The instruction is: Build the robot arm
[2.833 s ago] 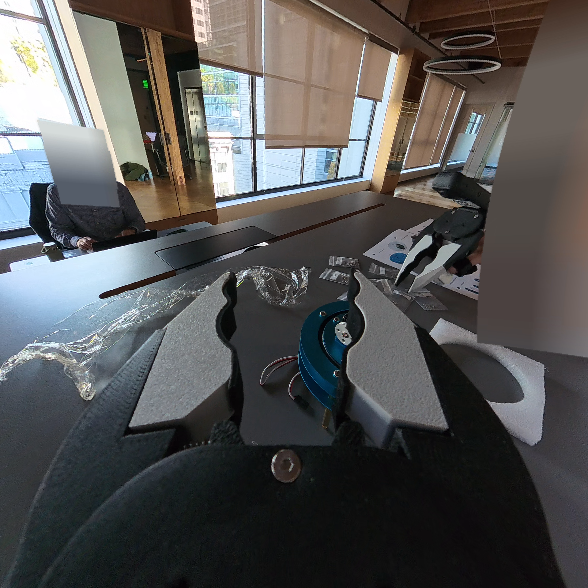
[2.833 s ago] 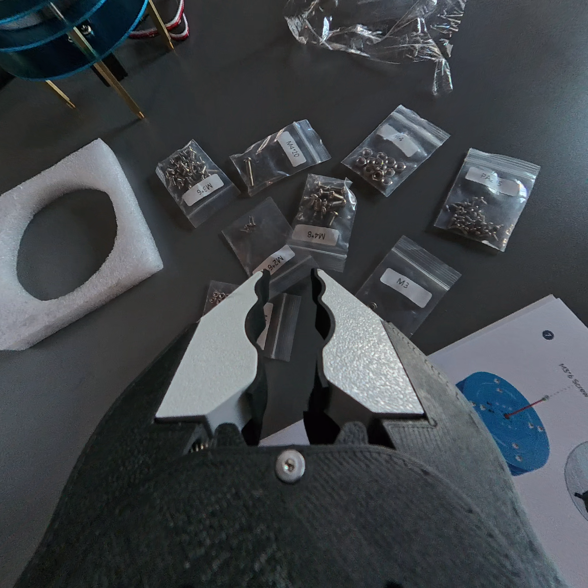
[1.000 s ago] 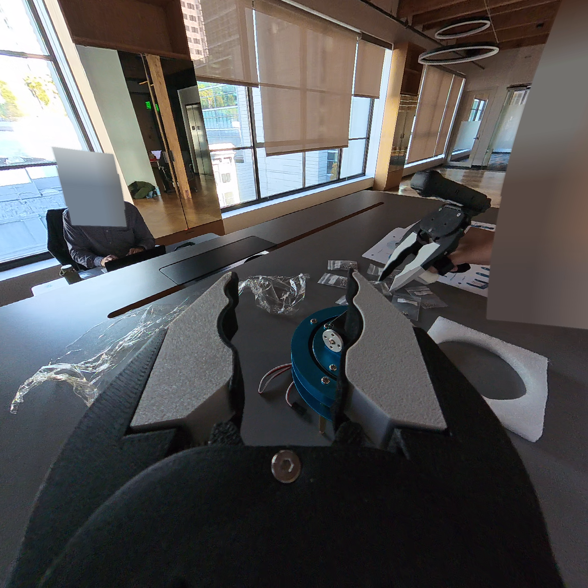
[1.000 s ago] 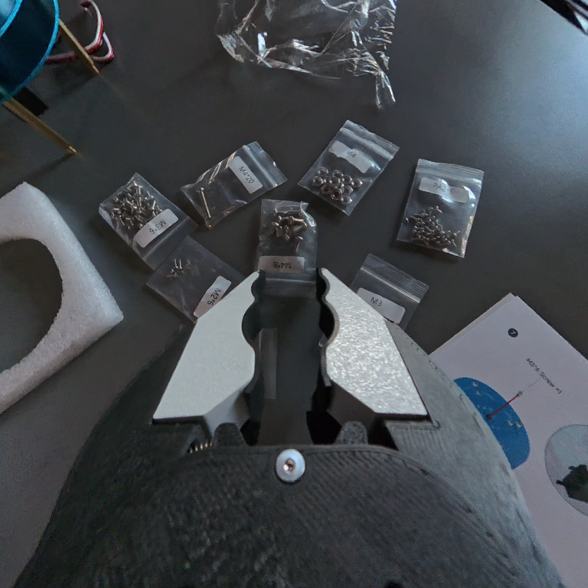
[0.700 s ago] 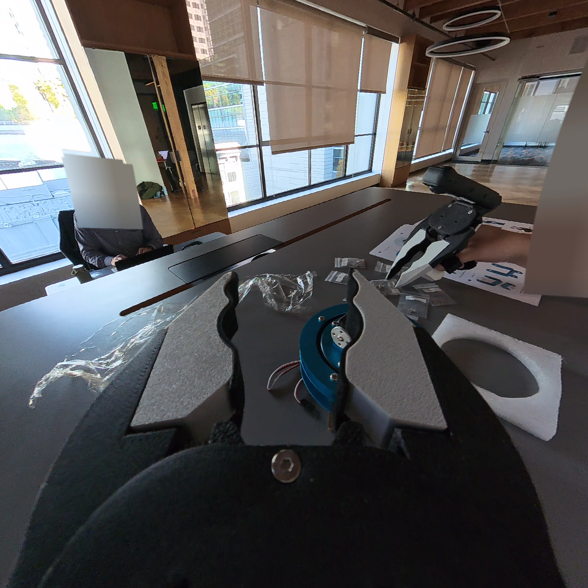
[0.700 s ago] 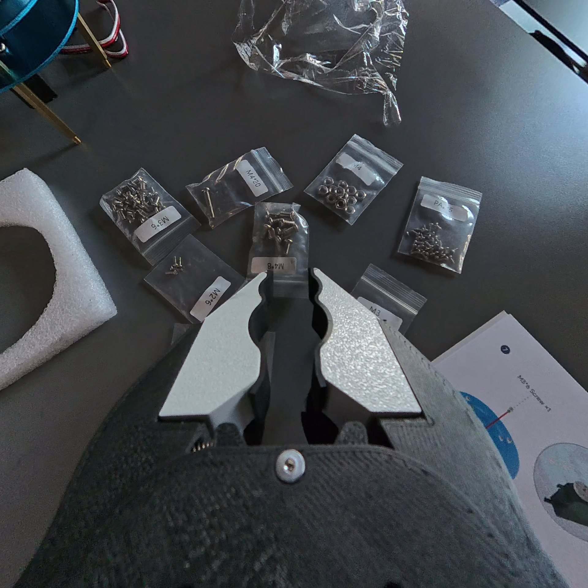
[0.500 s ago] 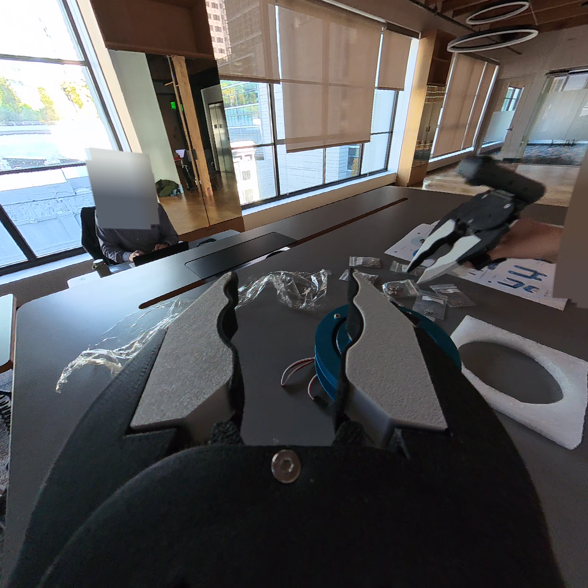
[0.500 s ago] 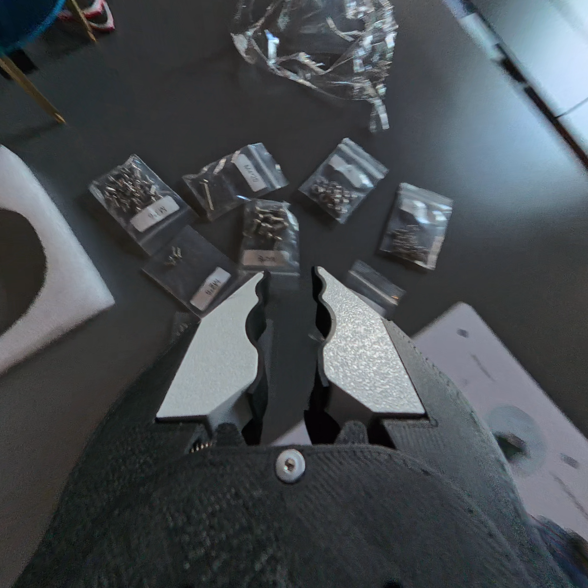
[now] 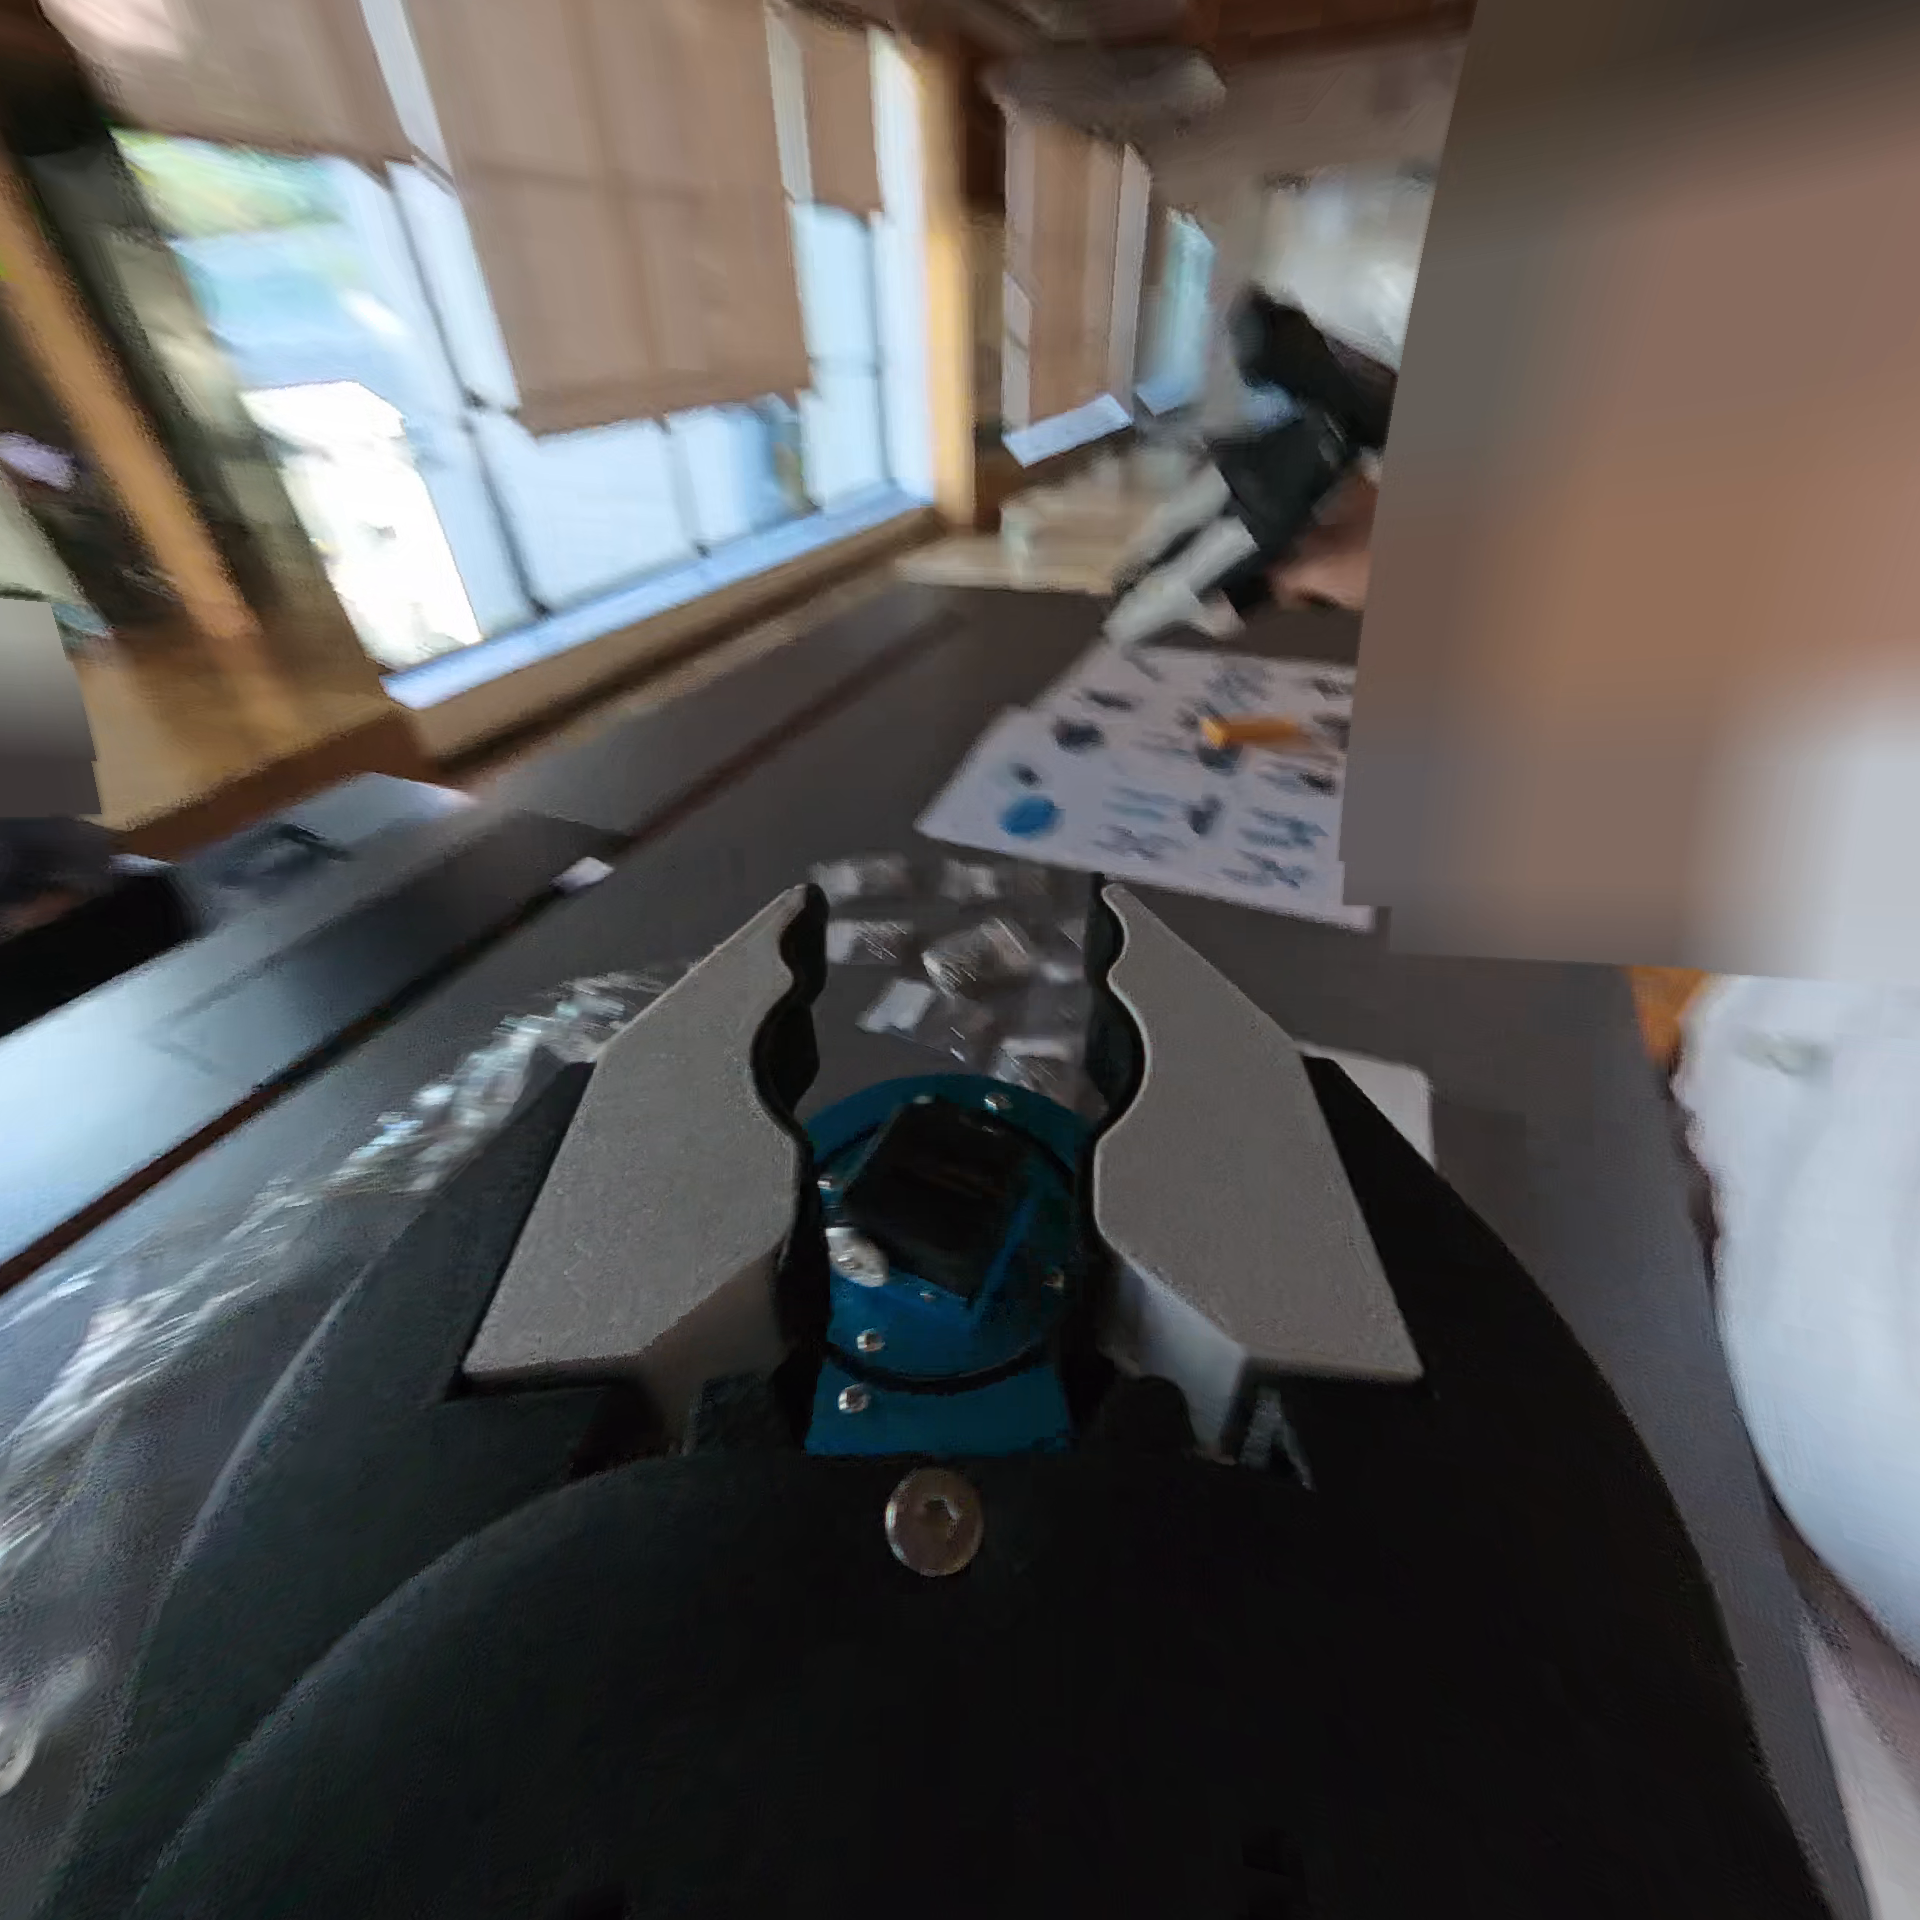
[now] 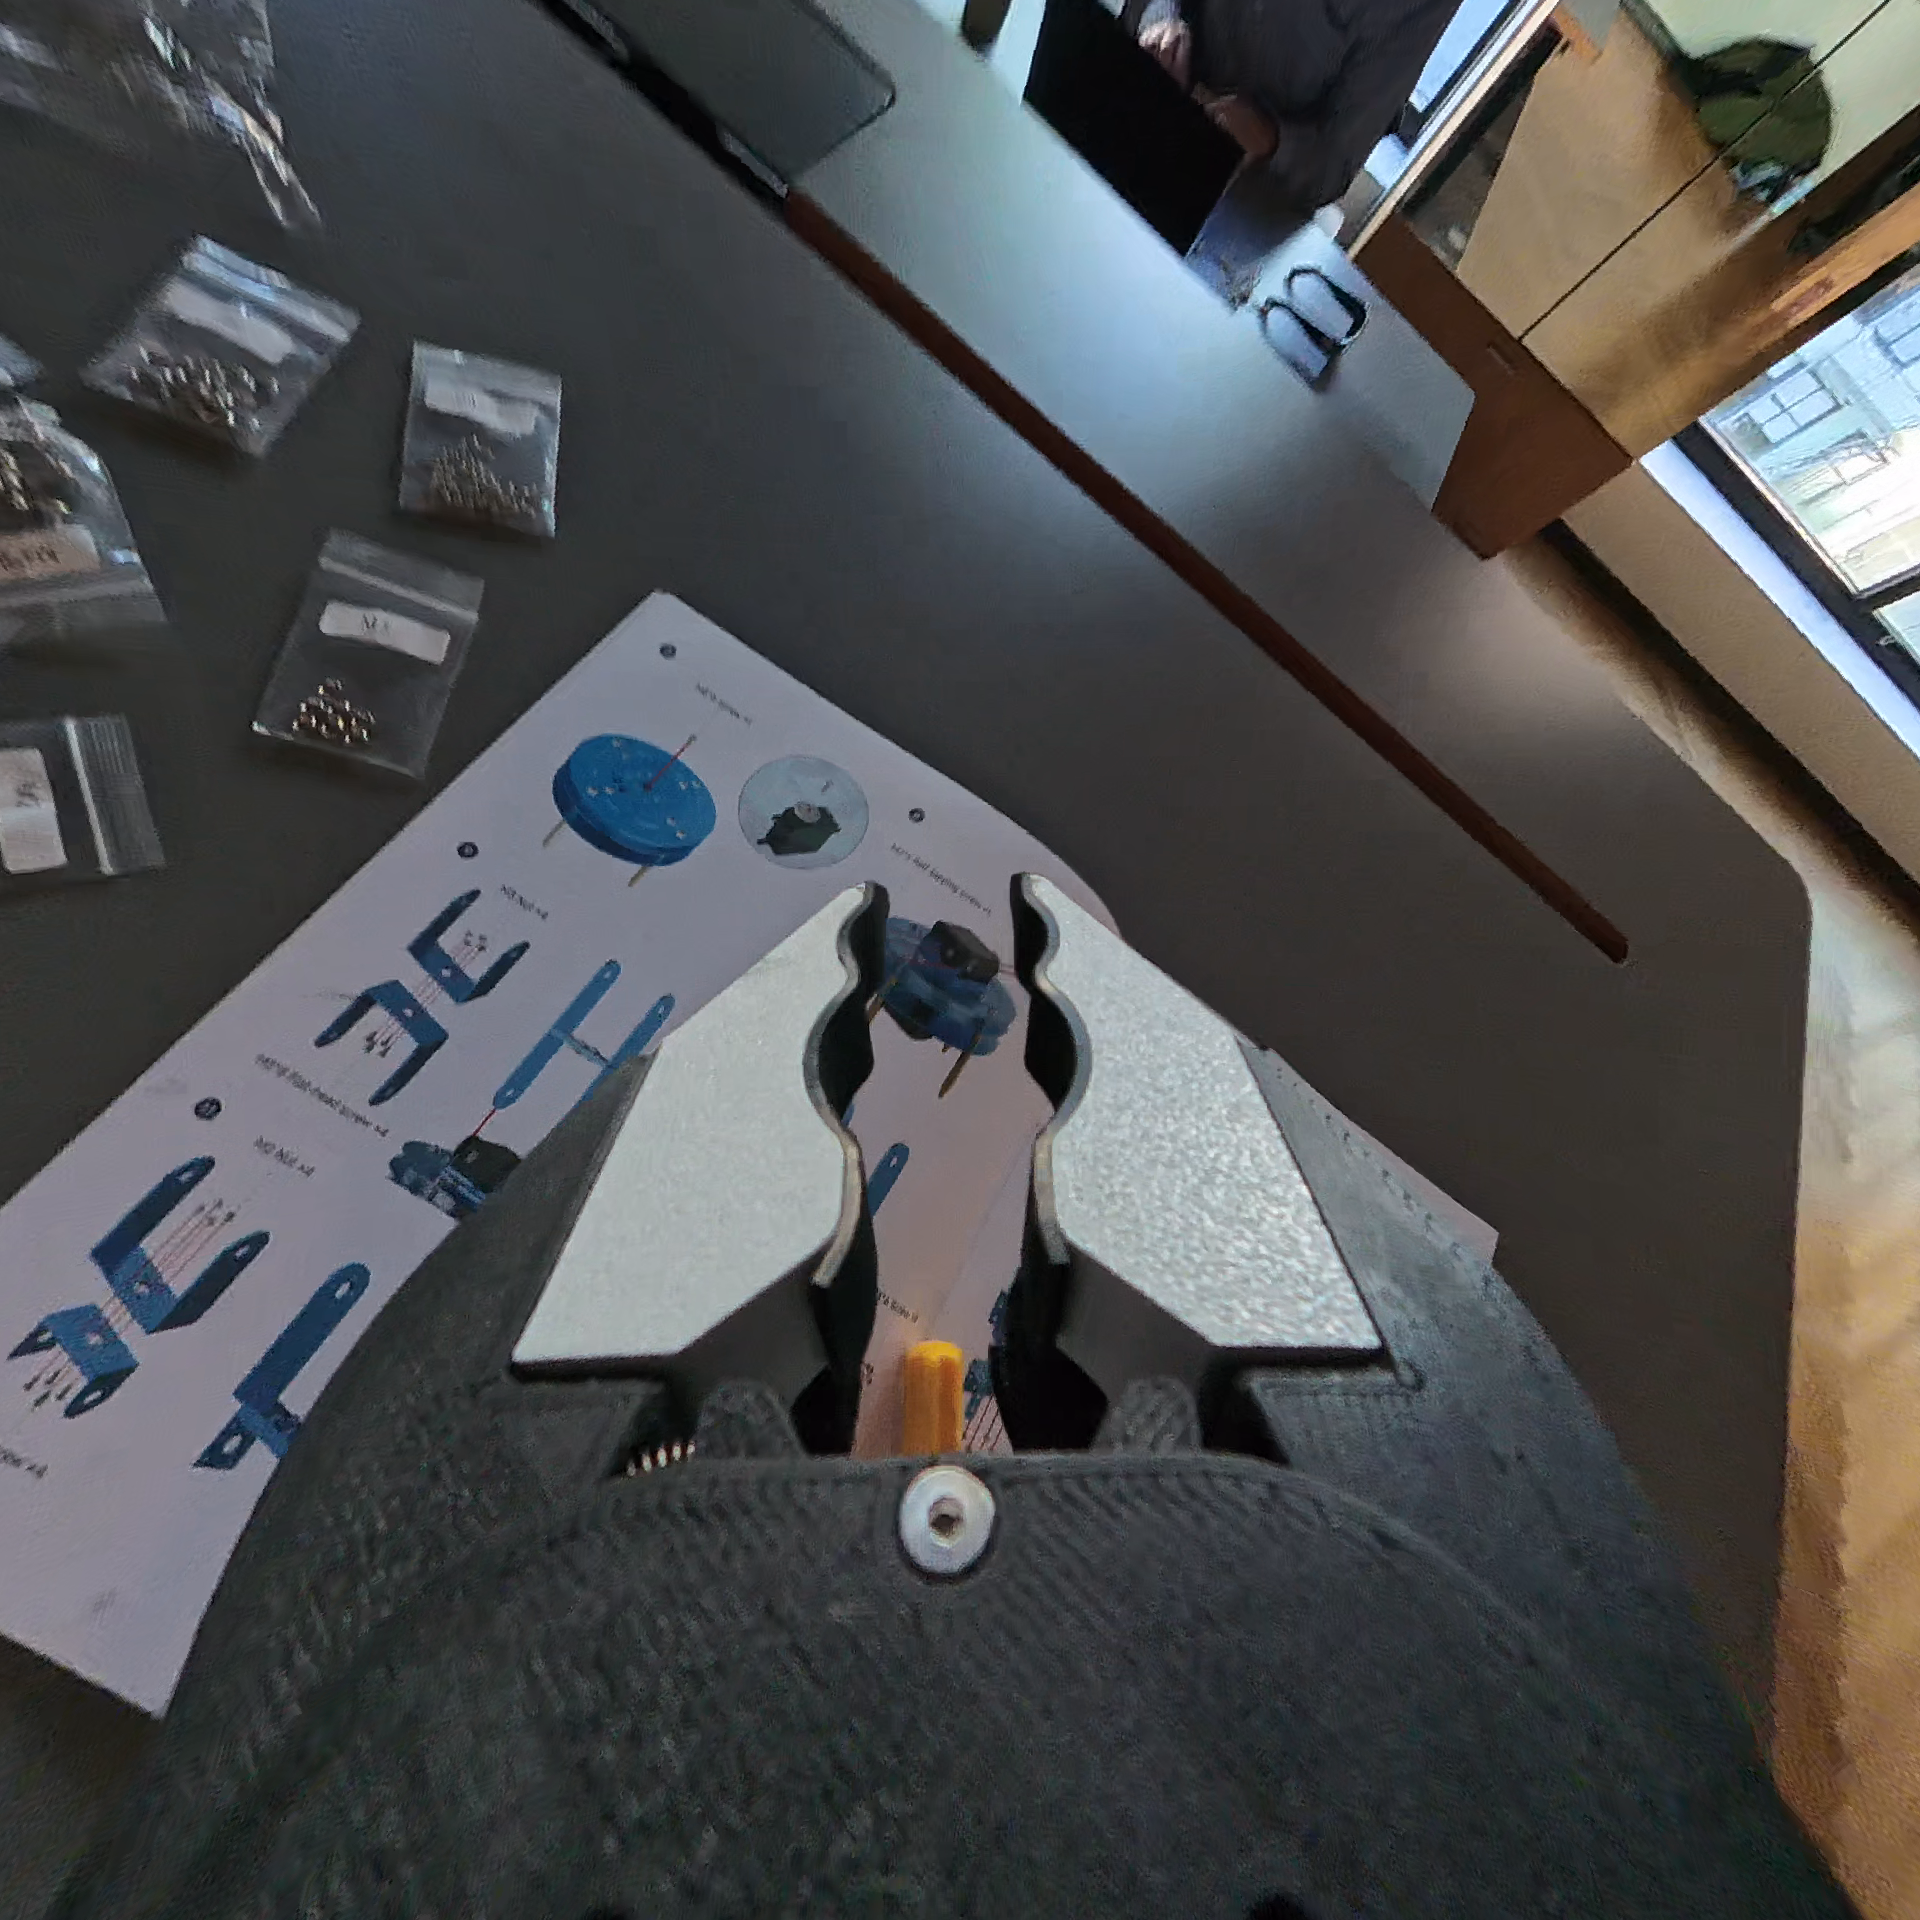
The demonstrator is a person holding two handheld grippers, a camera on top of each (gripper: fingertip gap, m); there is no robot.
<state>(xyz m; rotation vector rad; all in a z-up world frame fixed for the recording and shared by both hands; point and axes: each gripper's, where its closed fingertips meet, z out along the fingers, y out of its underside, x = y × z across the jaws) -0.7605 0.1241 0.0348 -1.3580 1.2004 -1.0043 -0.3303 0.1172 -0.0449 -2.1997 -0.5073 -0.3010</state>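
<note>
My left gripper (image 9: 956, 896) has its fingers against both sides of a blue round base with a black servo on top (image 9: 935, 1236), which sits deep between them. The view is motion-blurred. My right gripper (image 10: 945, 888) is open and empty above a white instruction sheet (image 10: 312, 1091). An orange tool handle (image 10: 930, 1392) lies on the sheet and shows between the finger bases. In the left wrist view the right gripper (image 9: 1195, 582) hangs above the same sheet (image 9: 1164, 790), with the orange tool (image 9: 1247, 730) on it.
Several small clear bags of screws (image 10: 478, 447) lie on the dark table left of the sheet, and show ahead of the left fingers (image 9: 966, 966). White foam (image 9: 1849, 1299) lies to the right, crumpled clear wrap (image 9: 312, 1174) to the left. The table edge (image 10: 1803, 1039) is near. A person (image 10: 1278, 62) sits opposite. The gap from one gripper's tips to the other's is roughly 45 cm.
My left gripper has swung right and its fingers have narrowed around the blue base, now between them. My right gripper has left the screw bags and moved over the instruction sheet.
</note>
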